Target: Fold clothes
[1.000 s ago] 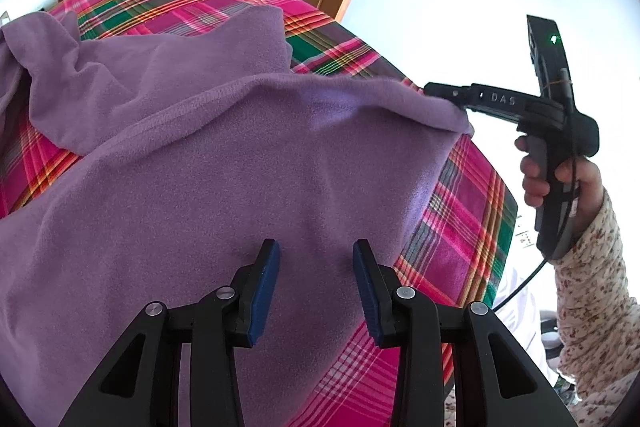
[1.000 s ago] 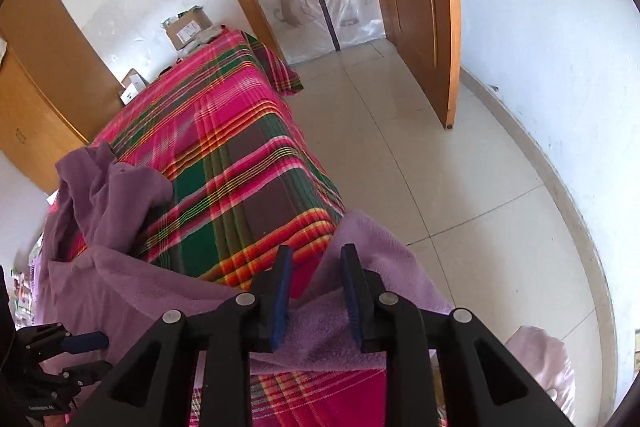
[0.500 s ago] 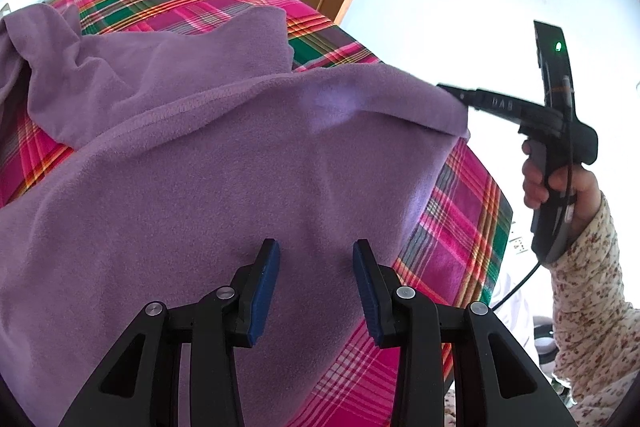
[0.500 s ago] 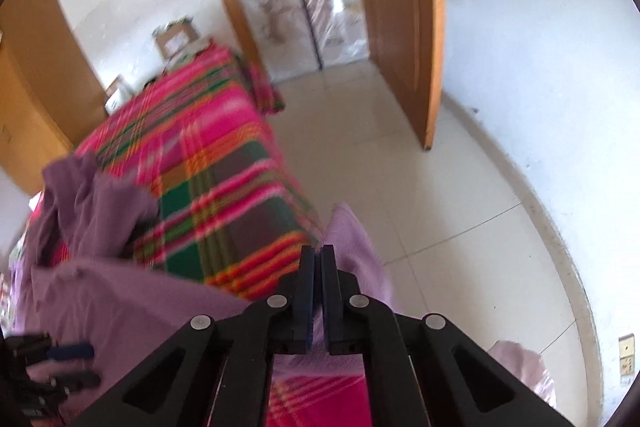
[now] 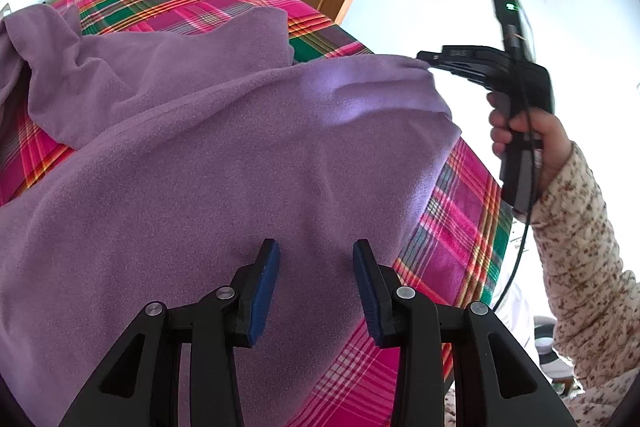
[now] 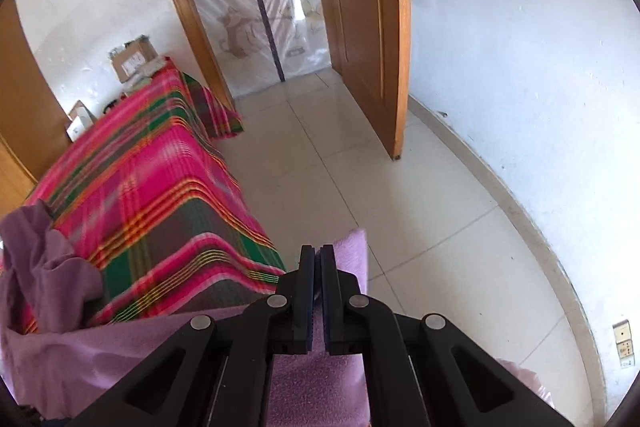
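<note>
My right gripper [image 6: 316, 259] has now clamped the fleece [image 5: 224, 155] corner, lifting it; my left gripper [image 5: 316, 259] hovers spread, empty; the fleece's near edge is cut off.

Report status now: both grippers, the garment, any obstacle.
Left gripper open above purple garment. Right gripper shut on its corner, lifted. Nothing blocking on plaid bed.
</note>
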`<state>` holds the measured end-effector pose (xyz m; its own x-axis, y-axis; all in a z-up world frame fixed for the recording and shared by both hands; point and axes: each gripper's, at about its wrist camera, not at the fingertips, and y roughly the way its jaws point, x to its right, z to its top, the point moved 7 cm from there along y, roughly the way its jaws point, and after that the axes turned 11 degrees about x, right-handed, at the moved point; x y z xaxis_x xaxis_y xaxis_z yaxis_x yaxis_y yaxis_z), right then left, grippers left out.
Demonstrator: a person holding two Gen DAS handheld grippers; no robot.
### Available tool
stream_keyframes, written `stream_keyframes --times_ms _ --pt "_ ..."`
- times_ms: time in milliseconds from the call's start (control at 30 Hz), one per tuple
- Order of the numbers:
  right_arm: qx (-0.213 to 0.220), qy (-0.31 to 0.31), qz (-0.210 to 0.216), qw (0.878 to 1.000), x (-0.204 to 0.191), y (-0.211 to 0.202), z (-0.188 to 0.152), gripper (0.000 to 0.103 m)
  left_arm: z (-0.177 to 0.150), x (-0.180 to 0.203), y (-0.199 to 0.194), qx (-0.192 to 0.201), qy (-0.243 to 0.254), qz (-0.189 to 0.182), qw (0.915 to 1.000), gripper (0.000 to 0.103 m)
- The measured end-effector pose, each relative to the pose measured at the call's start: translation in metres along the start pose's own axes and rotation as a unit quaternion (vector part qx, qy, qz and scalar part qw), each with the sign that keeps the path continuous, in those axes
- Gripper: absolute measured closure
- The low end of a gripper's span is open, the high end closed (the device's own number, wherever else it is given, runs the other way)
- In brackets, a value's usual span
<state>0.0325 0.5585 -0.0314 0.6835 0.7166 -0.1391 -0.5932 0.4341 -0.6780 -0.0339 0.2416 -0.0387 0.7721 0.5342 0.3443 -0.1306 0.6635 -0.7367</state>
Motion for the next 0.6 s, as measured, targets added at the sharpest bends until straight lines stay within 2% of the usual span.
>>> stream_keyframes --times_ms 267,367,433,600 --pt "-0.054 -0.002 -0.009 0.998 -0.003 0.021 -0.018 0.099 0.003 -0.007 -0.006 0.005 -0.013 -0.001 0.9999 0.063" --pt "-0.040 -0.012 -0.012 0.999 -0.008 0.010 -0.013 0.098 0.005 -0.015 -0.020 0.021 -0.019 0.009 0.9995 0.063" --pt "-0.021 -0.023 -0.010 0.999 -0.014 -0.003 -0.004 0.087 0.007 -0.023 -0.033 0.034 -0.025 0.022 0.9988 0.063" --pt "0.032 -0.054 0.030 0.998 -0.050 -0.046 0.026 0.084 0.012 -0.063 -0.096 0.078 -0.031 0.091 0.9923 0.063"
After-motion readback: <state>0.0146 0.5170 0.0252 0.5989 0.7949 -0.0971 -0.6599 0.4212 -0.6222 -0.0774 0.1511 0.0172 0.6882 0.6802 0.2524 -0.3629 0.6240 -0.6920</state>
